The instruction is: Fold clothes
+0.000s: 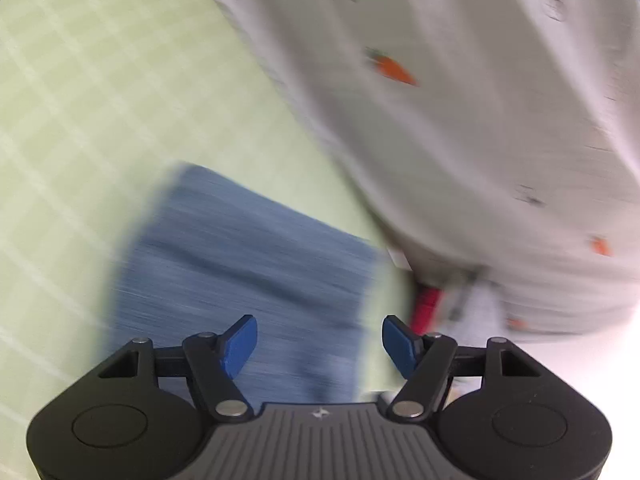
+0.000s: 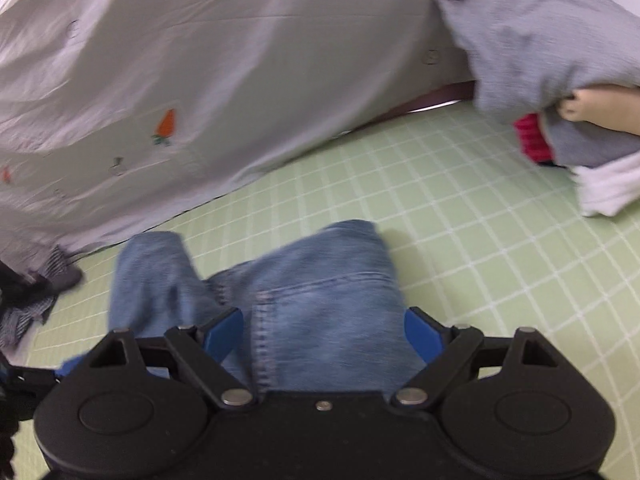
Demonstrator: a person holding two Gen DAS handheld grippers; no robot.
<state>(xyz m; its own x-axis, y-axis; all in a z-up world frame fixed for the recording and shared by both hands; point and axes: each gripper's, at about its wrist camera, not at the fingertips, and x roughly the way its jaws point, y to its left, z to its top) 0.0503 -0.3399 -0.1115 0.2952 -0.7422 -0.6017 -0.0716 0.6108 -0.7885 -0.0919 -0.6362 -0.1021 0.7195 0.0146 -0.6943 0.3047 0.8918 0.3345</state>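
Clearly both grippers stand open, holding nothing. The right gripper (image 2: 322, 334) has its blue fingers (image 2: 224, 334) spread to either side of the jeans (image 2: 320, 300), which lie on the green checked mat (image 2: 460, 240) and run under and between the fingers; whether the pads touch the denim I cannot tell. A pocket seam shows just ahead of the fingers, and one bunched part trails off to the left. The left gripper (image 1: 320, 344) is likewise spread, with the jeans (image 1: 248, 264) blurred below and ahead of it, mostly toward its left finger.

Denim should handle as fairly heavy, limp cloth, not slippery and not fragile. It will sag and drag when lifted, so thick edges such as the waistband or a hem look like the best places to pinch, one per gripper.

Farther out lies a grey carrot-print sheet (image 2: 200, 80). At far right a hand (image 2: 592, 108) holds grey cloth (image 2: 540, 48) over a small pile.
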